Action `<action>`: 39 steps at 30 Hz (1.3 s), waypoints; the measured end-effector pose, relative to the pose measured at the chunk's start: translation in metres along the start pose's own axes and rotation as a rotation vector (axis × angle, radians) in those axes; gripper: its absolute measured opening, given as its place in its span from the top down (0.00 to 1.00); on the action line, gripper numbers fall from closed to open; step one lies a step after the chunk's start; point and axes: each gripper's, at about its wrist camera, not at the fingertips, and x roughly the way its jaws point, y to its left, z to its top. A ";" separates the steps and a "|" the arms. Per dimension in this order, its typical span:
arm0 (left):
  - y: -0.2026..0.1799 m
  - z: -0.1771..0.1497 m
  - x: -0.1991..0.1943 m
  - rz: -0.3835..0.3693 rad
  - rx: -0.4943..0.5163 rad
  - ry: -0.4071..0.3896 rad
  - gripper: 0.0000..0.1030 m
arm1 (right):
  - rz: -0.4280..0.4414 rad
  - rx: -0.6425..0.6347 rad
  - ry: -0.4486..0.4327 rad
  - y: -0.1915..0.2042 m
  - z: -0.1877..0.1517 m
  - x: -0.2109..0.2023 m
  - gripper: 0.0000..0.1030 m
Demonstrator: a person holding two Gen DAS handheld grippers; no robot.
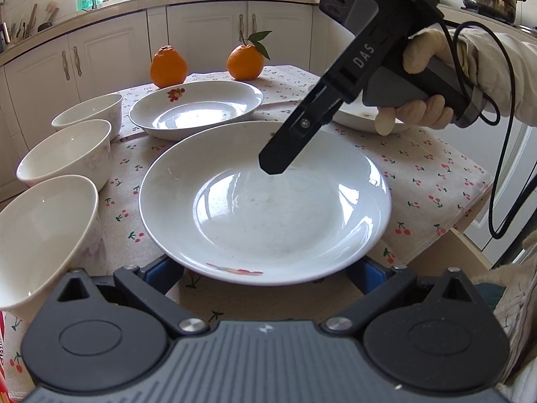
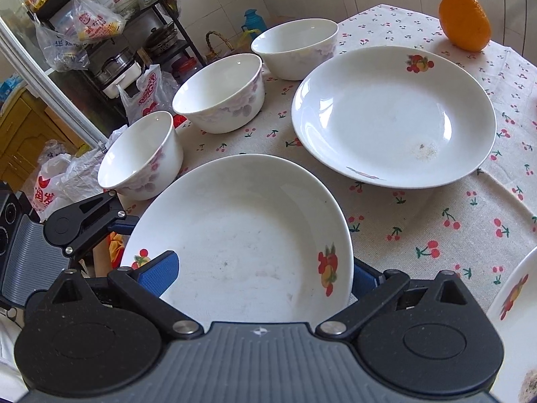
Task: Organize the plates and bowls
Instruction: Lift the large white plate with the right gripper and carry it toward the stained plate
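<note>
A white plate with fruit prints sits near the table's front; it also shows in the right wrist view. My left gripper is open, its blue pads at the plate's near rim on both sides. My right gripper is open with one blue pad above the plate and one under its rim; its black fingers hover over the plate's far side. A second plate lies behind it. Three white bowls stand in a row on the left.
Two oranges stand at the table's far edge. A third plate lies at the right, partly hidden behind the right hand. The cherry-print cloth covers the table. Kitchen cabinets stand behind; bags and shelves are off the left side.
</note>
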 end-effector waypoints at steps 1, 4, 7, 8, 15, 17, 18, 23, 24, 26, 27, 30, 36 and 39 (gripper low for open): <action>0.000 0.000 0.000 -0.002 -0.001 0.001 0.01 | 0.010 0.003 0.005 0.000 0.000 0.000 0.00; 0.000 0.001 0.001 -0.002 -0.001 0.005 0.01 | 0.024 0.022 0.012 -0.003 0.002 -0.002 0.00; 0.000 0.002 0.001 -0.004 -0.001 0.008 0.01 | 0.042 0.050 0.015 -0.005 0.004 -0.002 0.00; 0.001 0.002 0.001 -0.005 -0.001 0.008 0.01 | 0.044 0.052 0.016 -0.005 0.004 -0.003 0.00; 0.001 0.003 0.003 -0.010 0.000 0.015 0.01 | 0.042 0.044 0.021 -0.004 0.003 -0.004 0.00; 0.002 0.003 0.003 -0.012 0.003 0.019 0.01 | 0.044 0.044 0.023 -0.004 0.004 -0.005 0.00; 0.002 0.004 0.003 -0.012 0.003 0.021 0.01 | 0.045 0.043 0.022 -0.004 0.004 -0.005 0.00; 0.001 0.007 0.004 -0.019 0.003 0.027 0.02 | 0.041 0.030 0.013 -0.002 0.005 -0.010 0.00; 0.001 0.007 0.004 -0.020 0.004 0.026 0.02 | 0.038 0.027 0.013 -0.002 0.005 -0.011 0.00; 0.000 0.009 0.003 -0.024 0.008 0.024 0.02 | 0.031 0.024 0.012 -0.002 0.004 -0.012 0.00; 0.000 0.010 0.003 -0.027 0.010 0.025 0.02 | 0.029 0.024 0.011 -0.002 0.004 -0.013 0.00; -0.003 0.014 0.002 -0.023 0.027 0.020 0.02 | 0.021 0.023 0.005 -0.003 0.003 -0.017 0.00; -0.006 0.024 0.001 -0.032 0.043 0.022 0.02 | 0.010 0.021 -0.018 -0.004 0.001 -0.028 0.00; -0.008 0.031 0.002 -0.039 0.054 0.020 0.02 | -0.003 0.019 -0.030 -0.006 -0.001 -0.036 0.00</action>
